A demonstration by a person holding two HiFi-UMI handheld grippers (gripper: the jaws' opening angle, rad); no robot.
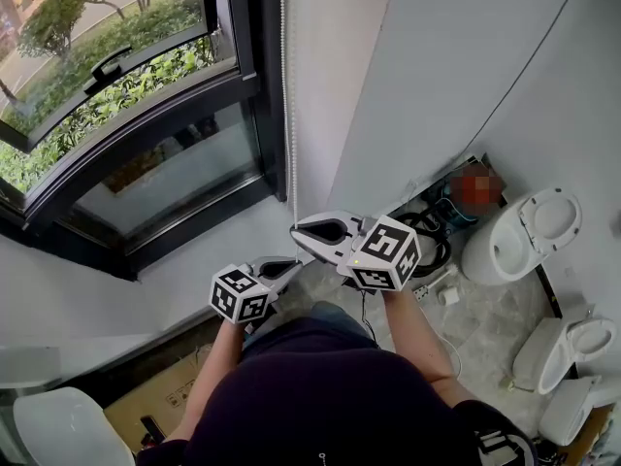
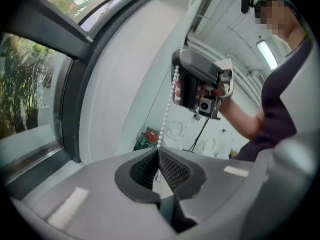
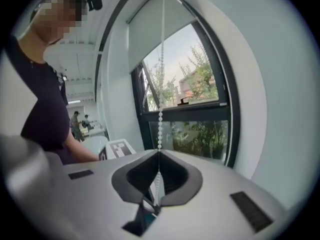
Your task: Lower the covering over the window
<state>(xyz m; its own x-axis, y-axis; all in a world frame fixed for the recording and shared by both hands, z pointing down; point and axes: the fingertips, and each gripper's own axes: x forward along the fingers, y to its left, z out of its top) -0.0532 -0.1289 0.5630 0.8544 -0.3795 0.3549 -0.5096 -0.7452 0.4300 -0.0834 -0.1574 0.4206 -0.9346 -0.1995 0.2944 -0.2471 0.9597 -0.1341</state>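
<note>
Forward, right hand-held gripper (image 1: 295,229) above left hand-held gripper (image 1: 298,262), both pinching bead chain (image 1: 287,85).

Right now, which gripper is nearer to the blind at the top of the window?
Right. The right gripper is shut on the bead chain higher up, closer to the blind; the left gripper is shut on the same chain below it.

Even, bright daylight — fisheye gripper views with black corners.
Light enters through the window (image 1: 146,115) at ten o'clock in the head view, which is sharp and dims toward seven o'clock; a ceiling lamp (image 2: 265,54) glares at two o'clock in the left gripper view. Both gripper views bow straight lines near the rim — their near foreground is soft.
</note>
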